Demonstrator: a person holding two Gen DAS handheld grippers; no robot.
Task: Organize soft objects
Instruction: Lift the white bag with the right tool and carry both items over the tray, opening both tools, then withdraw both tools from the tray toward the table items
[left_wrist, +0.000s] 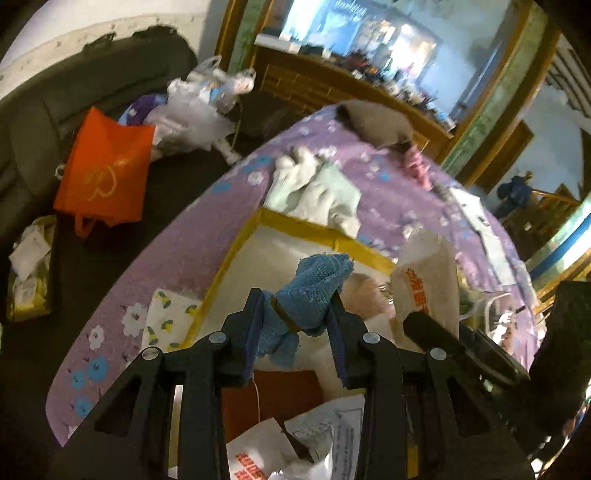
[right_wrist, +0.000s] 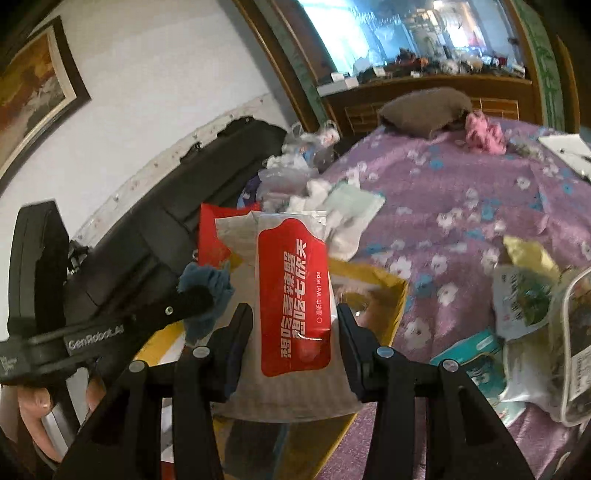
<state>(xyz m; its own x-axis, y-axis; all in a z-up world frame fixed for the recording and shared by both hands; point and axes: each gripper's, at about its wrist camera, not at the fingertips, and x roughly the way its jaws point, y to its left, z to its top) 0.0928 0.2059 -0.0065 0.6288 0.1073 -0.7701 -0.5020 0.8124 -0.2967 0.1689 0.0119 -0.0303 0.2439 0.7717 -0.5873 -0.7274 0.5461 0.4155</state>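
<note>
so far both tools are loaded over the yellow-rimmed box (left_wrist: 317, 232), left gripper (left_wrist: 299, 306) clamped on a blue cloth (left_wrist: 314, 280), right gripper (right_wrist: 295, 317) clamped on a wet-wipe pack (right_wrist: 291, 291), while pale cloths (left_wrist: 317, 192) and a pink one (right_wrist: 484, 133) wait unsorted on the purple bedspread (right_wrist: 461, 206).

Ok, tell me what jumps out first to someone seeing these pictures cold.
Each claw carries something: the left claw is shut on a blue cloth, and the right claw grips a red-and-white wet wipe pack, both over a yellow-edged box. Beyond the box lies a purple flowered bedspread with pale cloths heaped on it, and an orange bag sits off to the left.
</note>
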